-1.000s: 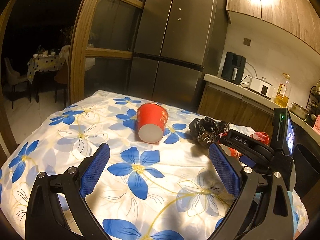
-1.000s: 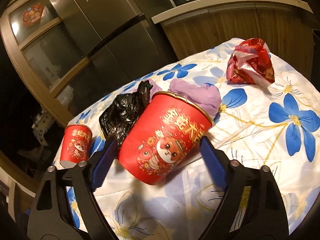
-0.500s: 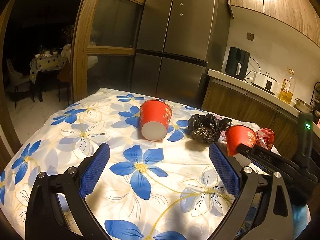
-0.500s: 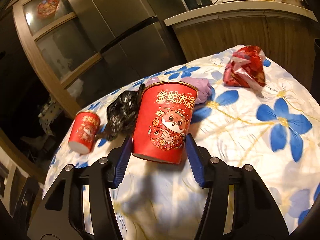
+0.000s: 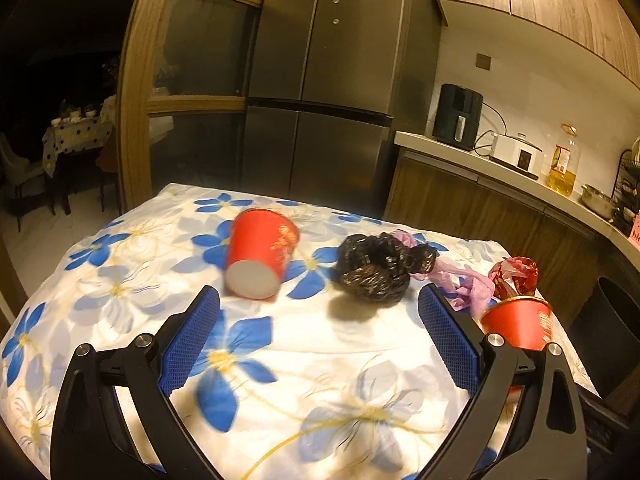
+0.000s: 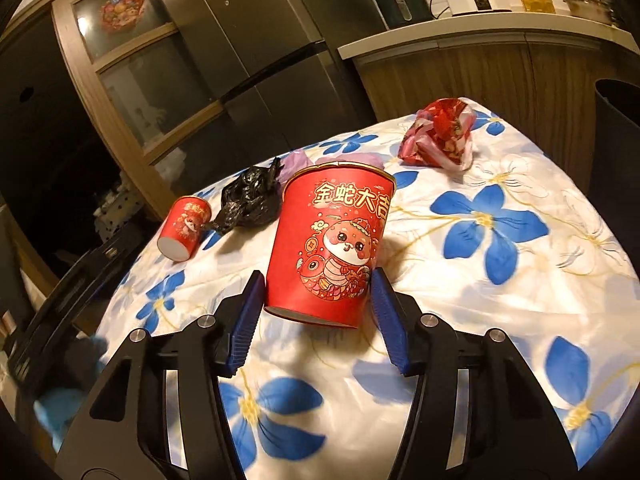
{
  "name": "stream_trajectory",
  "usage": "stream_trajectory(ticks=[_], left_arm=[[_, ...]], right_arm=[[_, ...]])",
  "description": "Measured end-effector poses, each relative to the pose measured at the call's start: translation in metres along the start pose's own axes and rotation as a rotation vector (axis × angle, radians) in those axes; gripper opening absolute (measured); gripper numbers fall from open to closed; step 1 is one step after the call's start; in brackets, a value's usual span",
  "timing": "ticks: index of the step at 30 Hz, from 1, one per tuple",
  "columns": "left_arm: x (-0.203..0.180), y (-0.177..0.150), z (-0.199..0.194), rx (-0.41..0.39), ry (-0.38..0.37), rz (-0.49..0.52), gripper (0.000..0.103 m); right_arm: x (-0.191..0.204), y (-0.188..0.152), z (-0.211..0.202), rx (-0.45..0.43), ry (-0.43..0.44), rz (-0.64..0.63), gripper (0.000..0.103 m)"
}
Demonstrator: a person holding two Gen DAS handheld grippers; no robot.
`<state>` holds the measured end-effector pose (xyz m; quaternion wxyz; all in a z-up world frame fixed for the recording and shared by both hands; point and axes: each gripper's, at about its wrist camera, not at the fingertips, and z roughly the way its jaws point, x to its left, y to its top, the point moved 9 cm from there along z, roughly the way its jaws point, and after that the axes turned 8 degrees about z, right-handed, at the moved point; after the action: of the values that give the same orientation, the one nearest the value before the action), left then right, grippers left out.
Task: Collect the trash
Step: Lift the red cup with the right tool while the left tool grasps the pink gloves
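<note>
My right gripper (image 6: 318, 280) is shut on a big red paper cup (image 6: 332, 240) printed with a cartoon snake, held upright just above the floral tablecloth (image 6: 500, 300). The same cup (image 5: 516, 324) shows at the right edge of the left wrist view. A smaller red cup (image 5: 258, 256) lies on its side on the cloth, bottom toward me. Beside it sit a crumpled black bag (image 5: 376, 268), a purple bag (image 5: 460, 284) and a red bag (image 5: 514, 278). My left gripper (image 5: 318, 300) hangs open over the cloth, nothing between its fingers, short of the lying cup.
A dark bin (image 5: 604, 328) stands off the table's right side, below a wooden counter (image 5: 500, 168) with appliances. A steel fridge (image 5: 320, 100) rises behind the table. To the left a doorway opens onto a dim dining room.
My right gripper closed on the big red cup, stood it upright and lifted it clear of the cloth, drifting right. My left gripper drew back a little, still open.
</note>
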<state>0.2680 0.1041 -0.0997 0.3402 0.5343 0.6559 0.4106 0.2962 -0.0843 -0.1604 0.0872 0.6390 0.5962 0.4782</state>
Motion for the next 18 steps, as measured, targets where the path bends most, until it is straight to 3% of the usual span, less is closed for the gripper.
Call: stream_trajectory(ticks=[3,9,18], left_arm=[[-0.010,0.001,0.008,0.008,-0.001,0.016,0.095],[-0.049,0.007,0.020,0.015,-0.075,0.035,0.095],[-0.138,0.006,0.054,0.040,-0.186,0.145,0.095]], right_arm=[[-0.001,-0.001,-0.012,-0.001,0.024,-0.026,0.054],[-0.019,0.000,-0.033,-0.039,0.004,-0.030,0.054],[-0.062,0.035,-0.076,-0.183,-0.058,0.027,0.054]])
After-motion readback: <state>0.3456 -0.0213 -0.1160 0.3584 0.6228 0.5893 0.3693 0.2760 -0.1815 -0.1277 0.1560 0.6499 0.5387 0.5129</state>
